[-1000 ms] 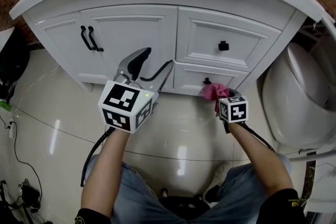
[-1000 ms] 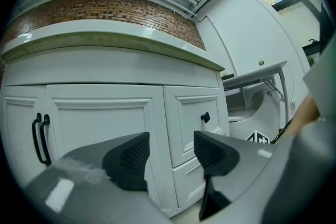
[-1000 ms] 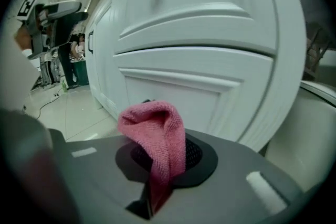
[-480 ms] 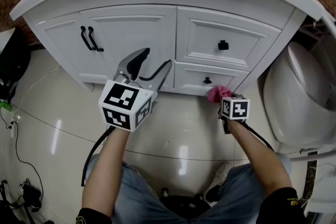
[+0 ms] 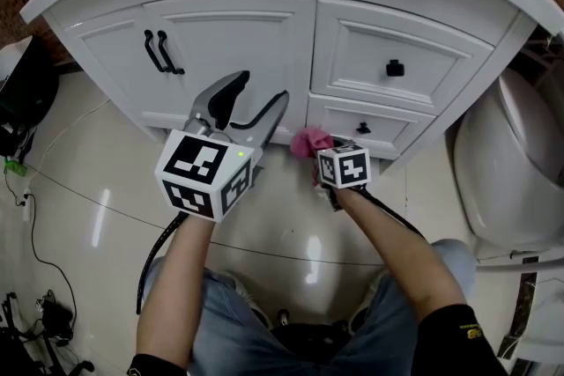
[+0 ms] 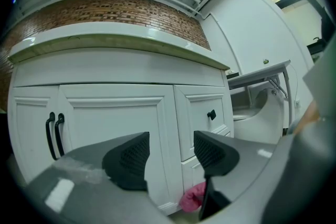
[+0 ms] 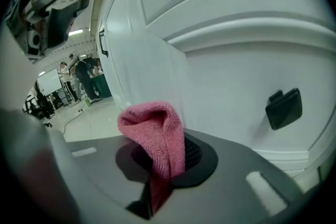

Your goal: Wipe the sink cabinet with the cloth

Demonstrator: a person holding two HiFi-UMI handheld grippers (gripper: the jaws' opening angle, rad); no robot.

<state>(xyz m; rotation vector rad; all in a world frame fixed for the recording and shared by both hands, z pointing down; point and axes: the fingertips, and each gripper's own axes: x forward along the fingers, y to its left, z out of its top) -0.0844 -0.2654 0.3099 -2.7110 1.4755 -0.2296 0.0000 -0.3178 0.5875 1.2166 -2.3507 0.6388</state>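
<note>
Pink woven cloth (image 7: 157, 134) is pinched in the right gripper (image 7: 167, 176), jaws closed on it, a soft folded loop standing past the tips. It sits at the bottom edge of the white panelled sink cabinet (image 5: 238, 40), just left of the lower black square knob (image 5: 363, 129); contact unclear. Left gripper (image 5: 257, 101) empty, jaws moderately apart, off the door. Count: two black bar handles (image 5: 163, 53), two knobs, two drawers.

No words or numbers can be read anywhere. The left cube (image 5: 204, 174) and the right cube (image 5: 344, 165), each just behind its jaws, show only black and white squares, not letters. A tiny yellow mark (image 5: 467, 332) on the sleeve (image 5: 445, 348), far behind the right jaws, is too small to read.
</note>
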